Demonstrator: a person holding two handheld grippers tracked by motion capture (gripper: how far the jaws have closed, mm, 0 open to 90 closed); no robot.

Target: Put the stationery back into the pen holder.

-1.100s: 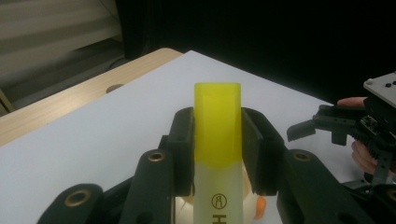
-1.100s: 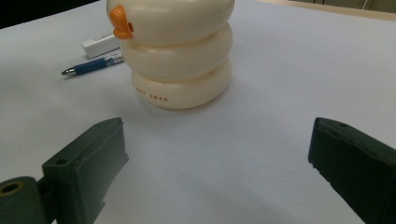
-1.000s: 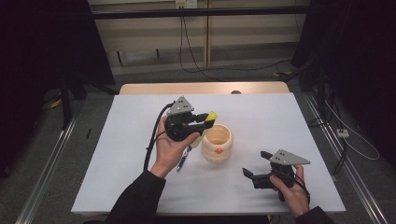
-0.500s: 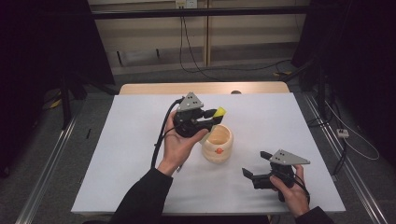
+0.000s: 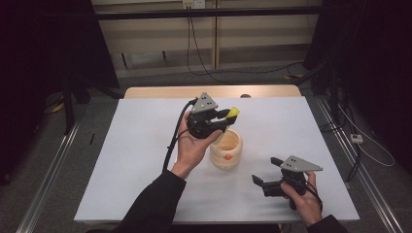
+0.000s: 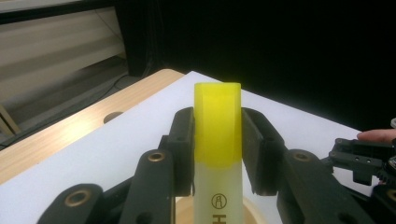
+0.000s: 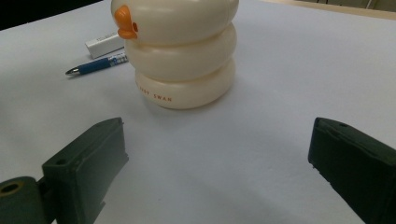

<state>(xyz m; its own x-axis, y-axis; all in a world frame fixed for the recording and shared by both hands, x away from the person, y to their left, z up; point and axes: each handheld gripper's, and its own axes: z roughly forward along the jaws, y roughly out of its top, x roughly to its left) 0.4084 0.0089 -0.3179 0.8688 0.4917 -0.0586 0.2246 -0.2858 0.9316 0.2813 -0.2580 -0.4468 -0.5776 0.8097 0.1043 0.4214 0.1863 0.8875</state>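
Observation:
A yellow highlighter (image 5: 233, 112) is clamped in my left gripper (image 5: 224, 116), which a hand holds in the air just above the far rim of a cream, ring-shaped pen holder (image 5: 226, 148) with an orange beak. In the left gripper view the highlighter (image 6: 218, 126) stands upright between the two jaws of the left gripper (image 6: 218, 144), cap end up. My right gripper (image 5: 265, 175) rests low at the front right of the white table, open and holding nothing. In the right gripper view the right gripper (image 7: 219, 158) faces the pen holder (image 7: 180, 51), a short way off.
A blue pen (image 7: 95, 65) and a white eraser (image 7: 105, 42) lie on the table beyond the holder's left side. The white table (image 5: 136, 145) has a wooden strip (image 5: 160, 92) along its far edge. Dark curtains and cables stand beyond it.
The left hand has carried the gripper and highlighter to the right and slightly away, from beside the holder to above its far rim. The right gripper has stayed put.

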